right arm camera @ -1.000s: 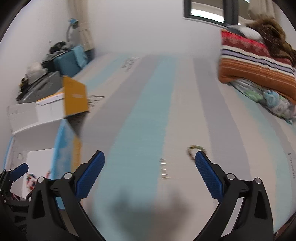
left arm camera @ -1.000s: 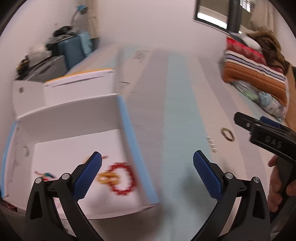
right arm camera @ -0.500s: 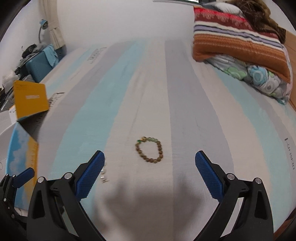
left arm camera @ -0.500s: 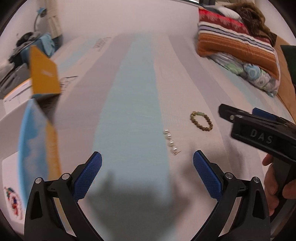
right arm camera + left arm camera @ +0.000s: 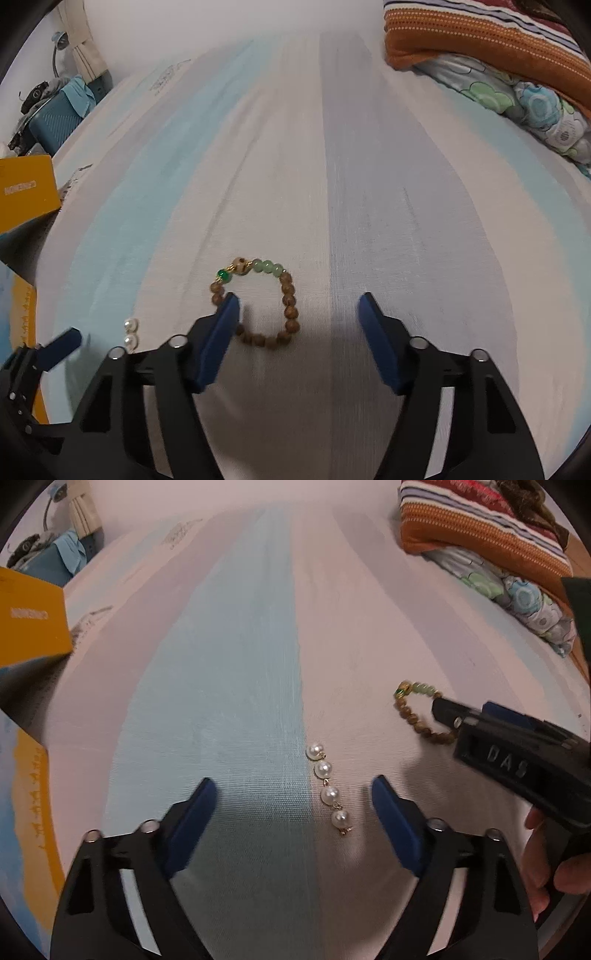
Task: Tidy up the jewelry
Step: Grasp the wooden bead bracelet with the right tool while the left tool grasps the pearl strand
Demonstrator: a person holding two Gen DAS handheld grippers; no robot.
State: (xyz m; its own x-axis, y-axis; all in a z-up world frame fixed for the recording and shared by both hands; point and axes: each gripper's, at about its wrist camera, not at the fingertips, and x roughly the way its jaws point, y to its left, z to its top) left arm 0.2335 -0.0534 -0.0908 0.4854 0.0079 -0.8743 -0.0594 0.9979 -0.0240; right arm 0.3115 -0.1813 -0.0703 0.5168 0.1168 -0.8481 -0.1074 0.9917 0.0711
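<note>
A short pearl chain lies on the striped bed cover, between the fingers of my open left gripper, nearer the right finger. A brown bead bracelet with green beads lies just ahead of my open right gripper; its left finger covers the bracelet's left side. In the left wrist view the bracelet sits to the right, with the right gripper over it. The pearls and the left gripper show at lower left in the right wrist view.
A box with an orange flap stands at the left edge of the bed; it also shows in the right wrist view. Folded striped blankets and a floral quilt lie at far right. A blue suitcase stands far left.
Both grippers have moved right, away from the box, and down toward the cover. The pearls now lie between the left fingers, and the bracelet sits at the right gripper's left finger.
</note>
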